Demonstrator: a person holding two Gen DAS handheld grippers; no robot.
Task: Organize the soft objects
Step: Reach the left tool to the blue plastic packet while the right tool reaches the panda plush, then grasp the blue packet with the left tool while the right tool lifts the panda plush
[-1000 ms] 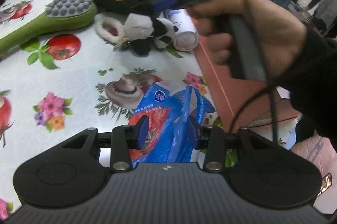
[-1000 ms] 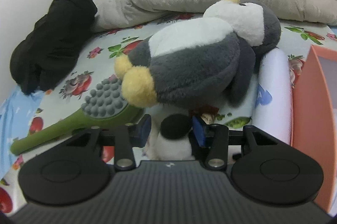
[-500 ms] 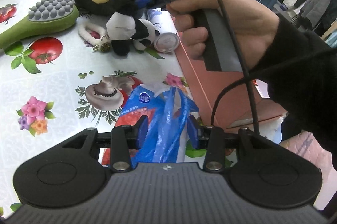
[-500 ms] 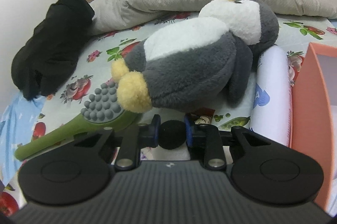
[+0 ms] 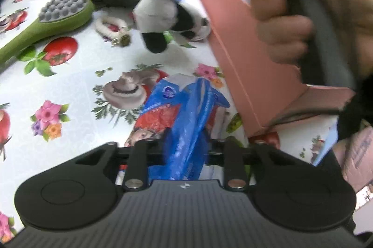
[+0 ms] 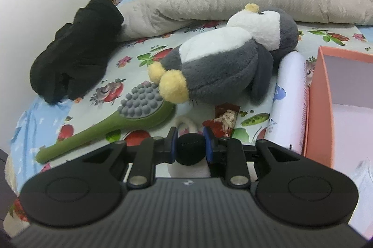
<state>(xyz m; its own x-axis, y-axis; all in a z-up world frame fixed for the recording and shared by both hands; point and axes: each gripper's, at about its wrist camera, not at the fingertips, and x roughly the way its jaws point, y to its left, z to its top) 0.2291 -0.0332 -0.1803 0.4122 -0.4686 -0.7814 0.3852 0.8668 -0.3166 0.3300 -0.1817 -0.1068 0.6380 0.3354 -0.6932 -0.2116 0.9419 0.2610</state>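
Right tongs (image 6: 190, 147) pinch only the panda plush (image 5: 163, 19) by one black limb, dangling at 12 o'clock beside the pink box (image 5: 254, 75), so it may slip; left tongs (image 5: 186, 150) clamp the blue bag (image 5: 186, 112).

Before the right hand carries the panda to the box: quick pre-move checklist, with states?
1. right gripper shut on the panda plush: ok.
2. Panda off the bedsheet: ok, it hangs from the gripper.
3. pink box open: ok.
4. Box contents: cannot tell, only partly in view.
5. left gripper out of the path: ok; it stays low, around the blue bag.
6. penguin plush untouched: ok.
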